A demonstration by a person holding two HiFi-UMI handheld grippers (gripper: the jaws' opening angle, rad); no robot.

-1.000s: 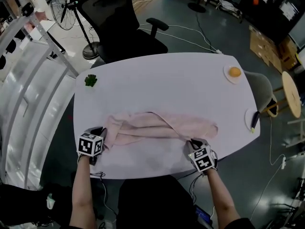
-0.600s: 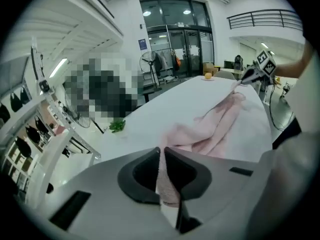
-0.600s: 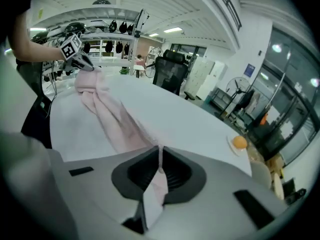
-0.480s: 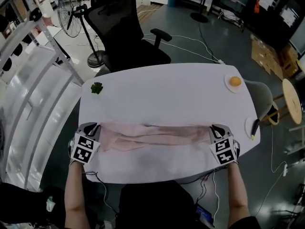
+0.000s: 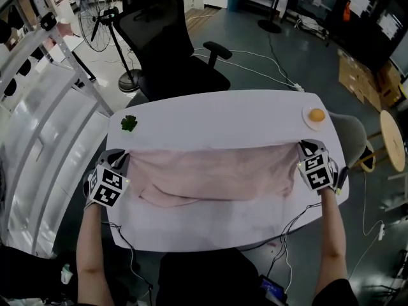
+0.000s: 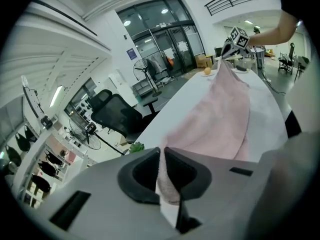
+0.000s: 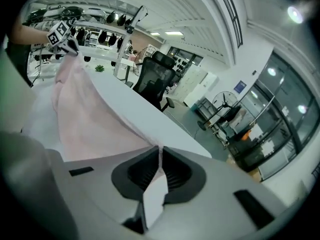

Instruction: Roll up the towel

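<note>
A pale pink cloth towel (image 5: 217, 174) is held stretched across the near half of a white, rounded tabletop (image 5: 223, 110), with one corner pinched in each hand-held claw. The left claw (image 5: 122, 157) is closed on the towel's left corner, and the left gripper view shows the fabric clamped between its dark pads. The right claw (image 5: 301, 148) is closed in the same way on the right corner, where a thin fold of cloth is caught between its jaws. The towel's far edge is drawn nearly straight between the two claws, while its near part sags in soft folds onto the tabletop. A small green leafy sprig (image 5: 129, 122) is seen at the tabletop's far left corner, and a round orange fruit (image 5: 316, 114) on a small white plate (image 5: 306, 121) at its far right, neither touched by the towel. A black office chair (image 5: 172, 50) is drawn up at the far side.
</note>
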